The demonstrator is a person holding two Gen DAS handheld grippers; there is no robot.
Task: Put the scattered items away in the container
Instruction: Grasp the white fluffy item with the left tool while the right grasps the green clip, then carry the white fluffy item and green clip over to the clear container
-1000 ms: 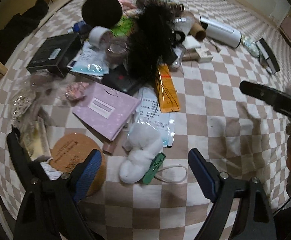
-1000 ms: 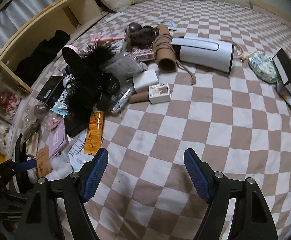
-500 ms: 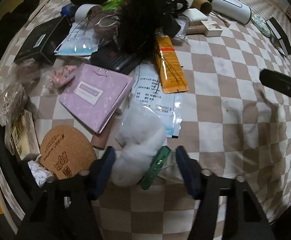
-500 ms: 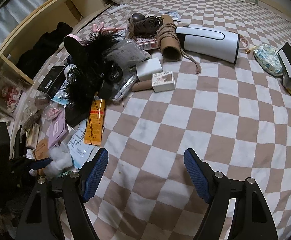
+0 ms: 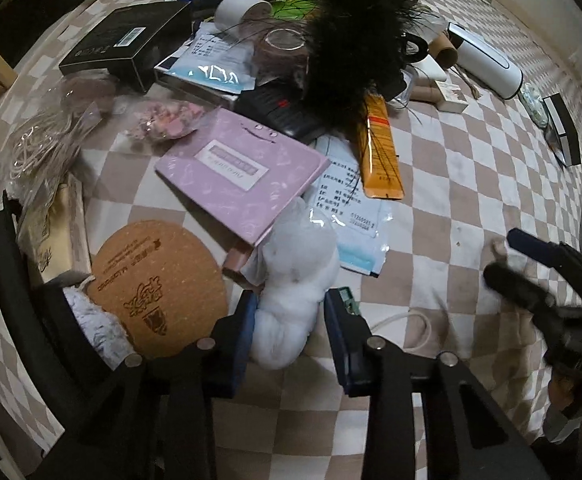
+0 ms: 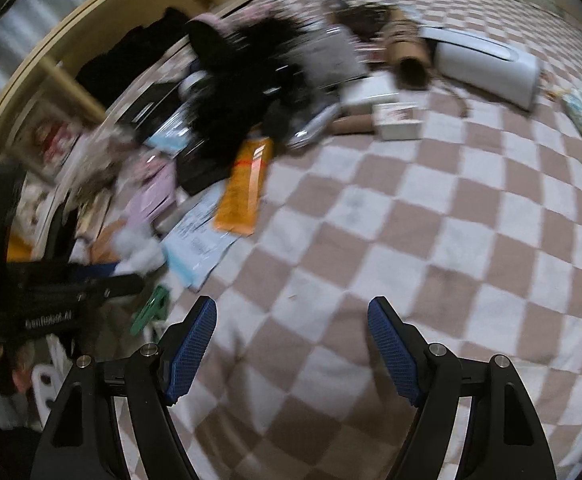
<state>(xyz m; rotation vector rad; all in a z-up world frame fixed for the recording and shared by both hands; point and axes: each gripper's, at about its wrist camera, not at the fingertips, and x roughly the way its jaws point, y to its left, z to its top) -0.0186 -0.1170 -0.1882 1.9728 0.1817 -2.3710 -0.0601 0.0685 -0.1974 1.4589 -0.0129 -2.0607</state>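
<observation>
The left gripper (image 5: 291, 312) points steeply down at a checked brown-and-white blanket (image 5: 463, 168), its blue-padded jaws closing around a white fluffy toy (image 5: 295, 280) that lies between them. The left pad touches the fluff; whether the right pad presses on it cannot be told. A green clip (image 5: 349, 298) sits just beside the right pad, with a pale cord (image 5: 411, 320) looping away to the right.

Just left of the toy lies a round cork mat (image 5: 155, 284); beyond it, a lilac box (image 5: 243, 172) overlaps the toy's far end. A printed plastic pouch (image 5: 351, 216) lies to the right of the box, an orange packet (image 5: 381, 156) beyond that, and a black feather bundle (image 5: 355, 44) rises over the far heap. A black box (image 5: 125, 42) rests at far left, a white cylinder-shaped appliance (image 5: 487, 60) at far right.

The right gripper (image 6: 291, 344) hovers over bare blanket with jaws released wide and nothing between them; its view is blurred. It also appears at the right edge of the left camera's view. No container can be made out for certain.
</observation>
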